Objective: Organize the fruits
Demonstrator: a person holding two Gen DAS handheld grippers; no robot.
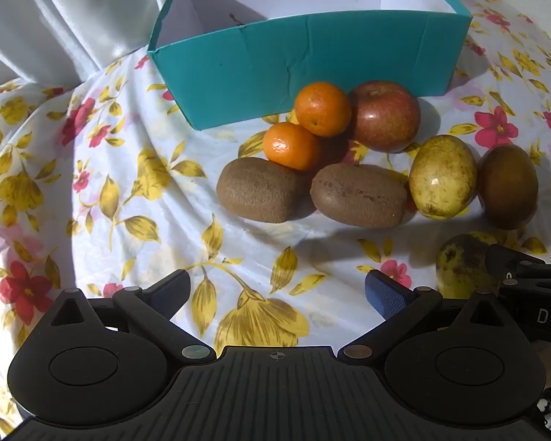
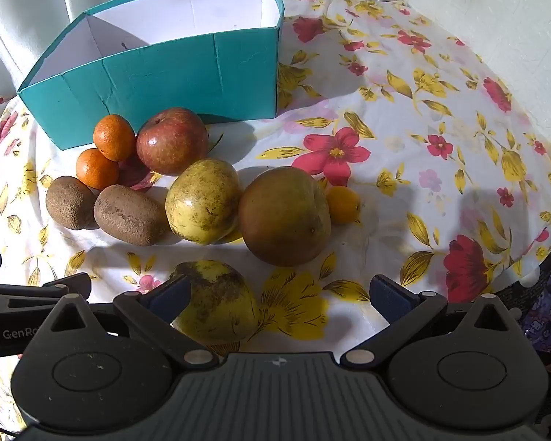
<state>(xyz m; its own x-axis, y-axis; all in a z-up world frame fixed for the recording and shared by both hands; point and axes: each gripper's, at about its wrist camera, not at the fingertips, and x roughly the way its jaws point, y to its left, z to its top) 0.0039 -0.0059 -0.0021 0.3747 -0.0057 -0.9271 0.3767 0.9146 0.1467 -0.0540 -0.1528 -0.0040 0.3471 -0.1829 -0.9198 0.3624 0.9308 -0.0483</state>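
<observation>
Yellow-green fruit (image 2: 216,301) nearest | teal box (image 1: 312,70) empty inside | fruits outside

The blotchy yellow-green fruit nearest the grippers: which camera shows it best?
Right wrist view: the blotchy fruit shows nearly whole, just ahead of the open right gripper. In the left wrist view the same fruit sits at the right edge, partly hidden behind the other gripper.

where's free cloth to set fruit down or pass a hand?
Free: the cloth right of the teal box and the small yellow fruit; also left of the kiwis, before the curtain. Crowded: fruit packs the box's front, from mandarins to brown fruit.
</observation>
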